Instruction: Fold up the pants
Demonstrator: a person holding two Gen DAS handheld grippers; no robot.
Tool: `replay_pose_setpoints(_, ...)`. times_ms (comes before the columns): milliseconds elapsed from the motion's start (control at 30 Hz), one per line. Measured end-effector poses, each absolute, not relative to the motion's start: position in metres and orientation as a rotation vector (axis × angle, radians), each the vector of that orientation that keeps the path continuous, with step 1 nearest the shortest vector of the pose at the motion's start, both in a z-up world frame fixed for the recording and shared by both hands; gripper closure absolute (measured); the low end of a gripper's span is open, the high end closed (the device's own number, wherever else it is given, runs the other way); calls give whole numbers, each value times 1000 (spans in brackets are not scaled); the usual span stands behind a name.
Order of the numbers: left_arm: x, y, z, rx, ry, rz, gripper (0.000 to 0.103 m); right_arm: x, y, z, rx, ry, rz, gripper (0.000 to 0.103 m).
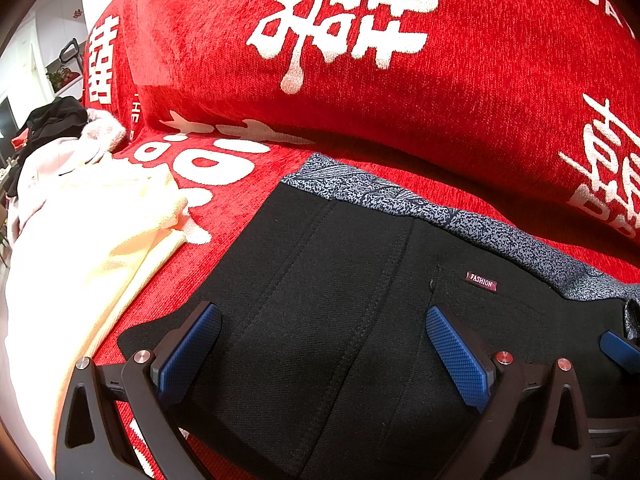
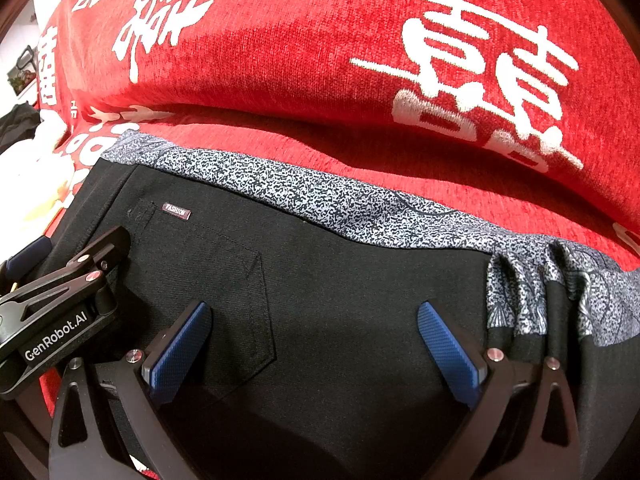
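On the red cover (image 1: 460, 128) printed with white characters, the black pants (image 1: 340, 280) lie flat, their speckled grey-and-navy waistband (image 1: 400, 200) along the far edge, next to the raised red cushion (image 1: 400, 60) behind. A small maroon "FASHION" tag (image 1: 482, 281) sits on the black cloth just below the band. The left gripper (image 1: 324, 344) hovers low over the pants with its blue-padded fingers (image 1: 192, 352) spread wide, nothing between them; whether the tips touch the cloth cannot be told. To its left a pale yellow garment (image 1: 92, 240) lies heaped, with a dark bundle (image 1: 52, 120) beyond it, too blurred to name.

From the right wrist view, the right gripper (image 2: 312, 344) is likewise spread open above the seat of the pants (image 2: 340, 280), beside a stitched back pocket (image 2: 240, 300). The waistband (image 2: 320, 204) bunches into folds at the right, where its end runs out of the frame. The left gripper's black body (image 2: 60, 312), lettered "GenRobot.AI", enters from the left edge, its fingertips hidden from this side. The near part of the pants, legs included, is cut off below both cameras.
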State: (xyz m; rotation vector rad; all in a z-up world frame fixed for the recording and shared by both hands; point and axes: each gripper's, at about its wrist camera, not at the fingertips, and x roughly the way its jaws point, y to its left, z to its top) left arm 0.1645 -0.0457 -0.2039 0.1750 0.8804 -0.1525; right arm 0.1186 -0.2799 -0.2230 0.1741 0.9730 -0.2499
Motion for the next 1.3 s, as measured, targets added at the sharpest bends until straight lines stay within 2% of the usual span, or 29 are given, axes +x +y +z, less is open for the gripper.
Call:
replay_pose_setpoints(200,164,-46,-203,172,881,-153,0,123,-280,-216,160,1116,-205,1)
replay_pose_setpoints(400,164,-45,-203,172,880,-153,0,93,-265,-196,249,1137,-242,0)
replay_pose_setpoints(567,164,-45,-203,172,881,-153,0,86,-242,-197,207,1204,-260,0)
replay_pose_setpoints(1300,165,-45,-203,170,882,-154,0,88,-235,-186,151,1225,-281,0)
